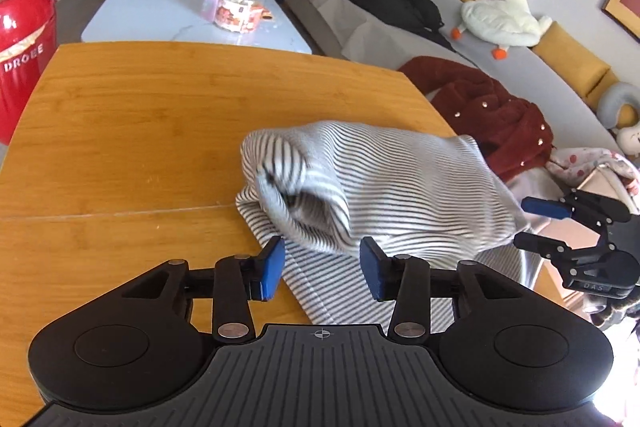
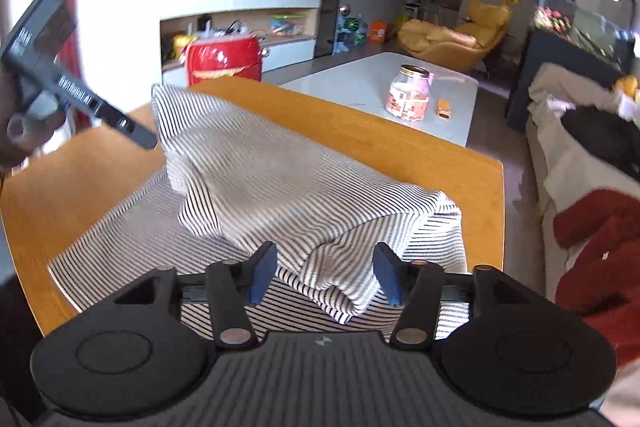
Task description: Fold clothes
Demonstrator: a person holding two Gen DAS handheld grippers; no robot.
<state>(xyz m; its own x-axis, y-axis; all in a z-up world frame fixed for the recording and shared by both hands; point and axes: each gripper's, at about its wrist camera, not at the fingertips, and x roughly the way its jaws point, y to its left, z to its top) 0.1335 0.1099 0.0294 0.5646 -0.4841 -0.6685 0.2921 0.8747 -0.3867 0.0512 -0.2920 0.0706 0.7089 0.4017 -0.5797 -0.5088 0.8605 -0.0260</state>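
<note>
Big wooden table (image 1: 120,131) in a living room, grey sofa (image 1: 500,67) far right. Striped shirt (image 1: 400,187) bunched up on the table's near right part, top layer puffed and blurry. Left gripper (image 1: 322,273) near the shirt's near edge, wide apart, holding nothing. Right gripper (image 2: 324,275) wide apart too, loose fold between its pads. Could flop open and slide off the right edge.

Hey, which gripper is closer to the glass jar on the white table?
Left. The left gripper faces the glass jar across the wooden table; the right gripper sits farther back.
</note>
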